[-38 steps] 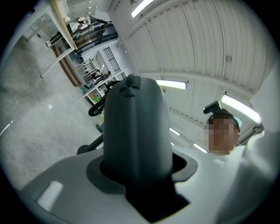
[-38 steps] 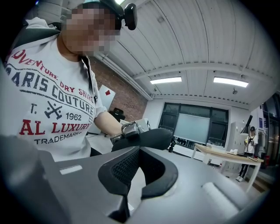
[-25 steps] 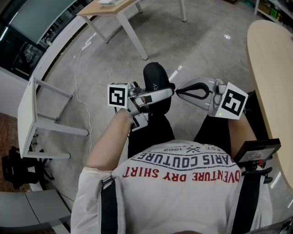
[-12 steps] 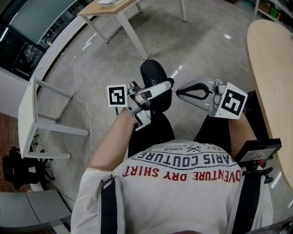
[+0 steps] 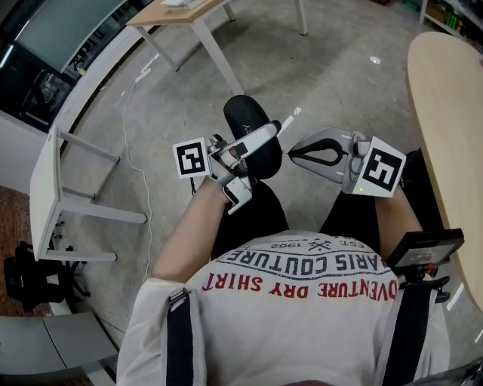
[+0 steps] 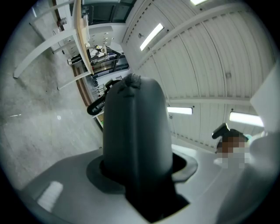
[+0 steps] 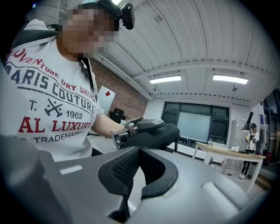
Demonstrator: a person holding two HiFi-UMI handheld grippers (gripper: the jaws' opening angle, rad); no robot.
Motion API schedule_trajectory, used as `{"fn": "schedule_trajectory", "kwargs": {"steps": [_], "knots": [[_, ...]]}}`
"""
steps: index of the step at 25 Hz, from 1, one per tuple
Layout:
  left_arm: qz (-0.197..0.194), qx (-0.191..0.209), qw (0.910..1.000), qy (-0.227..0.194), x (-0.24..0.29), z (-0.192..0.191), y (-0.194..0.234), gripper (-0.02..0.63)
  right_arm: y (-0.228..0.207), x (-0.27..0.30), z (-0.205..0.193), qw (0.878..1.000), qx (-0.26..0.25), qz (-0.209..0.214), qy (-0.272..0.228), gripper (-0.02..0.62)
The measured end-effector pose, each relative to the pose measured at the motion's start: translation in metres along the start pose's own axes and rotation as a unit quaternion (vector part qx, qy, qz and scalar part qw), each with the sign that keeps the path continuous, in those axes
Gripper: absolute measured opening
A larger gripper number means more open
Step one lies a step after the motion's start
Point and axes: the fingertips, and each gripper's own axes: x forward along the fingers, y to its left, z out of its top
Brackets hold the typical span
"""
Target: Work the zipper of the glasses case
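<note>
A black oval glasses case [image 5: 244, 127] is held over the person's lap, with my left gripper [image 5: 264, 140] shut across its lower half. In the left gripper view the case [image 6: 136, 131] stands upright between the jaws, and a small bunched tab [image 6: 131, 81] shows at its far end. My right gripper [image 5: 291, 156] hangs just right of the case, shut, with nothing between its fingers. From the right gripper view its tips [image 7: 139, 149] point at the case [image 7: 154, 132], a short gap away.
A pale wooden table [image 5: 447, 113] runs along the right edge. A white-legged table [image 5: 198, 16] stands far ahead, and a white bench [image 5: 50, 188] sits at the left. A cable [image 5: 130, 139] trails over the grey floor. A black device [image 5: 423, 252] hangs at the person's right hip.
My left gripper has tilted and carried the case a little up and to the left, away from the right gripper. The right gripper has stayed put.
</note>
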Motion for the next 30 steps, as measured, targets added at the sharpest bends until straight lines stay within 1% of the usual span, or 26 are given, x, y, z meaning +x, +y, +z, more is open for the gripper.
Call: {"fn": "schedule_trajectory", "kwargs": {"steps": [3,7,14,22,26,30], "knots": [[0.006,0.007,0.9999,-0.013,0.0,0.003,0.0,0.247,0.0,0.0,0.0,1.0,0.005,-0.001,-0.005,-0.003],[0.01,0.01,0.9989,-0.045,-0.003,0.013,-0.001,0.247,0.001,0.001,0.001,1.0,0.007,0.002,-0.011,-0.003],[0.017,-0.004,0.996,-0.087,-0.006,0.022,0.002,0.247,0.003,0.001,-0.001,1.0,0.007,0.004,-0.003,-0.003],[0.022,-0.014,0.9923,-0.121,-0.011,0.027,0.009,0.249,0.008,0.004,-0.006,1.0,0.013,0.01,0.001,-0.003],[0.023,-0.017,0.9911,-0.13,-0.011,0.027,0.01,0.249,0.009,0.004,-0.006,1.0,0.015,0.009,-0.007,-0.003],[0.02,-0.024,0.9893,-0.142,-0.012,0.03,0.01,0.249,0.011,0.004,-0.007,1.0,0.015,0.014,-0.002,-0.003]]}}
